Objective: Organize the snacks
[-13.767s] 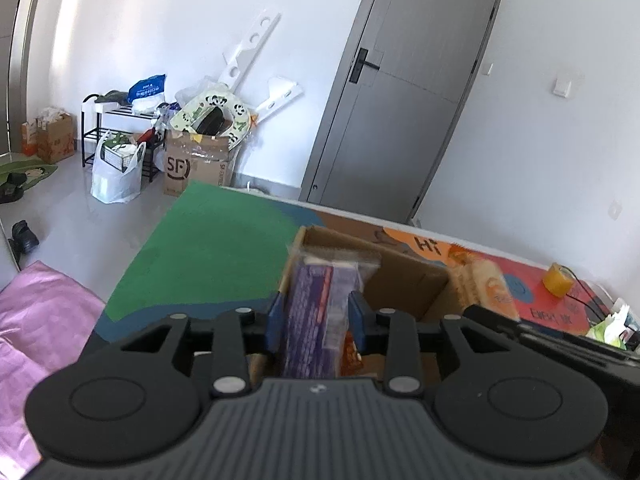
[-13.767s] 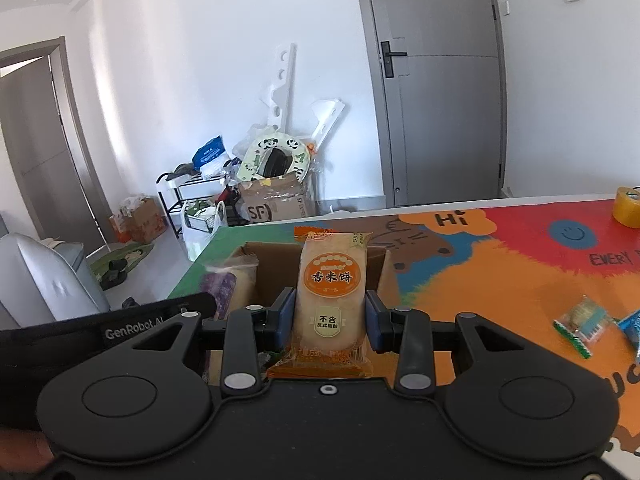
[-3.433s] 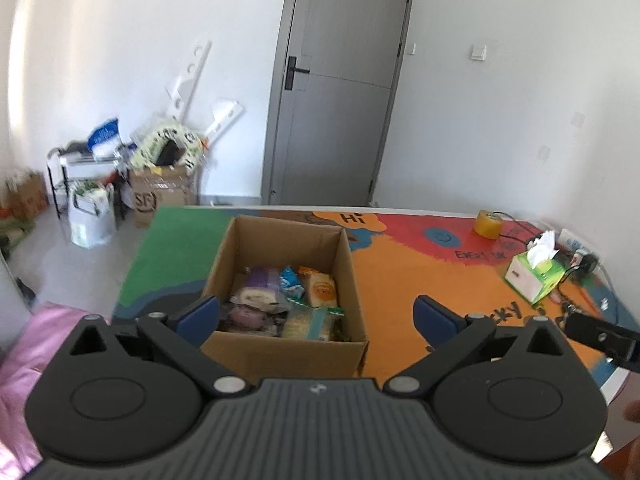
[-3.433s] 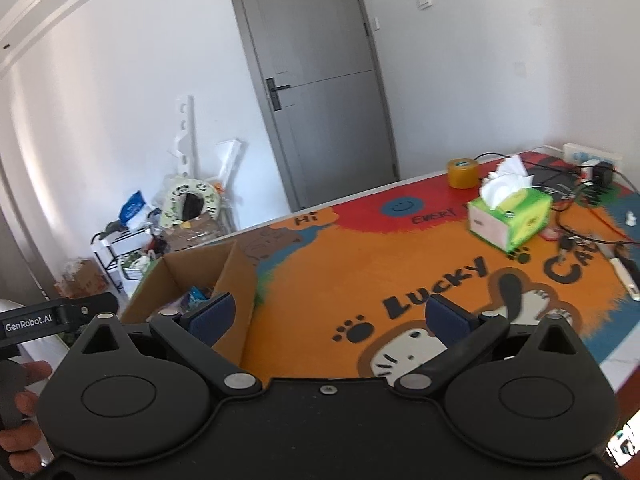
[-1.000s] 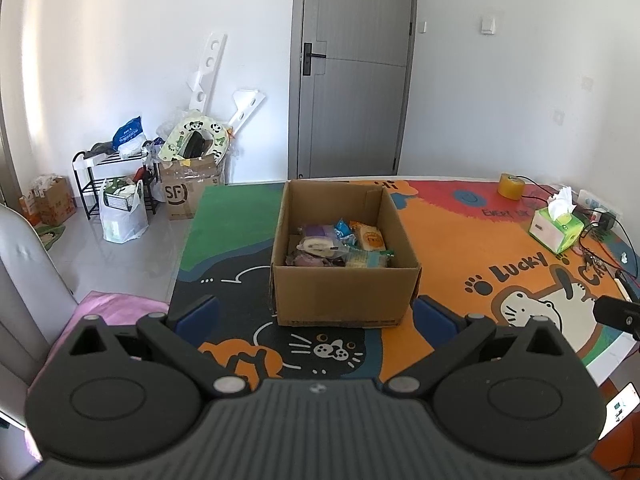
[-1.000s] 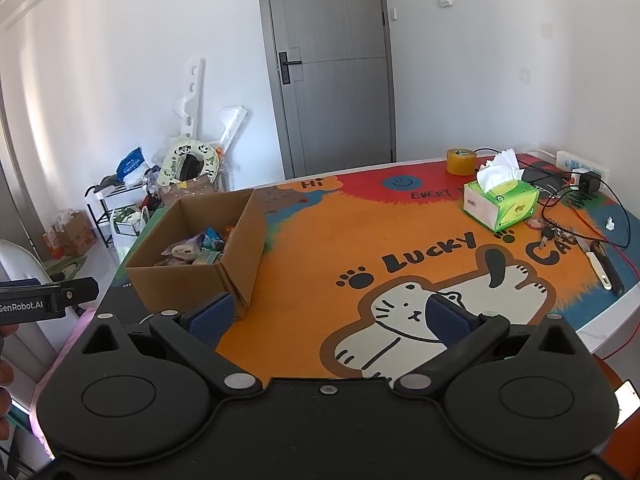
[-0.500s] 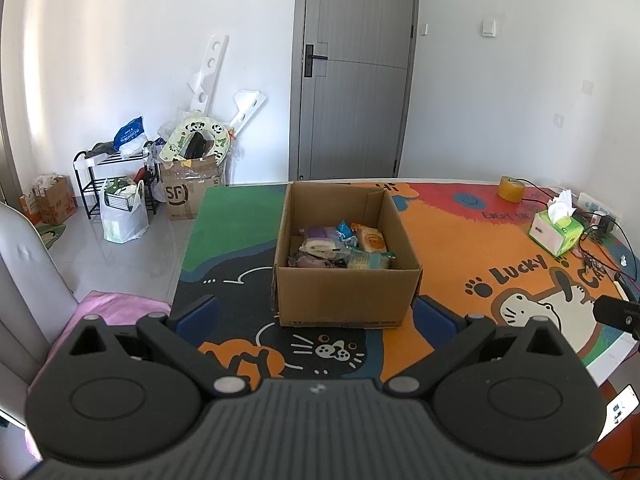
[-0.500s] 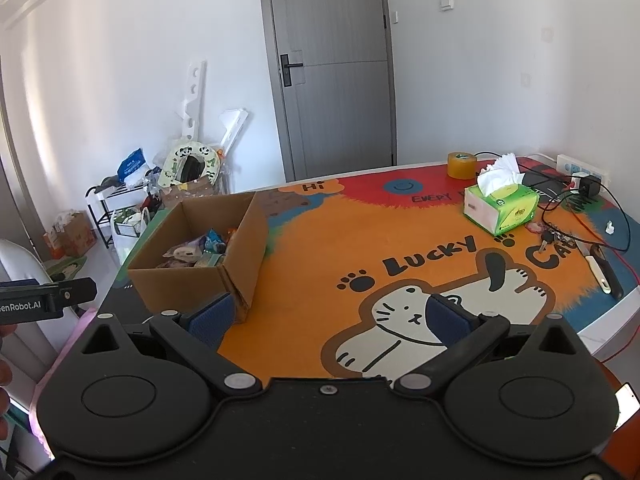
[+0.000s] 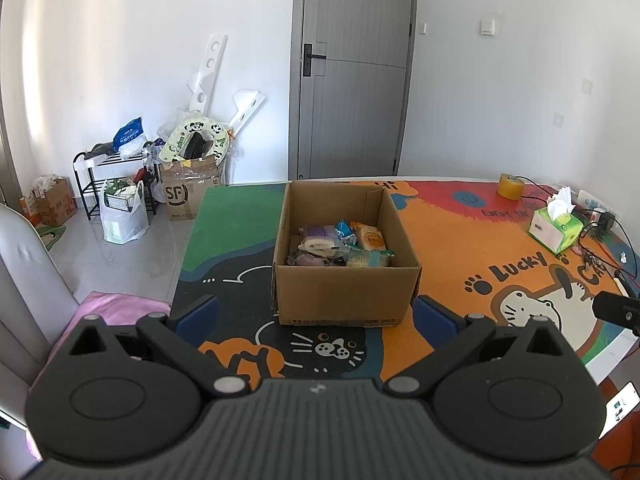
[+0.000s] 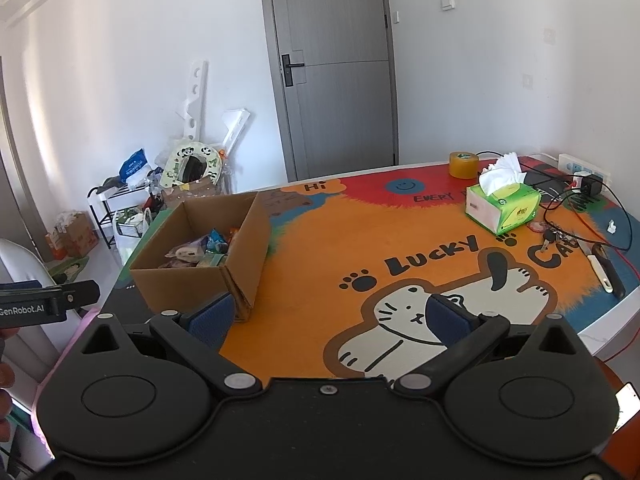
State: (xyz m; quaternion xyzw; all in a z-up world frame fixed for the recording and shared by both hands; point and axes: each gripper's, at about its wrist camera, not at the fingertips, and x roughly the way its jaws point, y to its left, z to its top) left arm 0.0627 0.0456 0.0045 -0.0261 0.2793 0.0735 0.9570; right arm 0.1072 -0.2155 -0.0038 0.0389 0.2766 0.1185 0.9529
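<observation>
An open cardboard box point(image 9: 344, 292) stands on the colourful cat-print table mat point(image 9: 460, 248). Several snack packets point(image 9: 340, 242) lie inside it, among them a purple one and an orange rice-cake pack. The box also shows in the right wrist view point(image 10: 176, 284), with the snacks point(image 10: 200, 250) inside. My left gripper point(image 9: 316, 316) is open and empty, held back from the box near the table's front edge. My right gripper point(image 10: 328, 316) is open and empty, to the right of the box above the cat drawing.
A green tissue box point(image 10: 502, 206), a tape roll point(image 10: 463, 165), keys point(image 10: 554, 236), cables and a power strip point(image 10: 584, 170) sit at the table's right side. A grey door point(image 9: 352, 92), a rack point(image 9: 100, 184) and boxes stand behind. A grey chair point(image 9: 28, 268) is at left.
Both grippers let go of their snack packets into the box, opened, and pulled back and up from it. Over the last second the views have barely shifted.
</observation>
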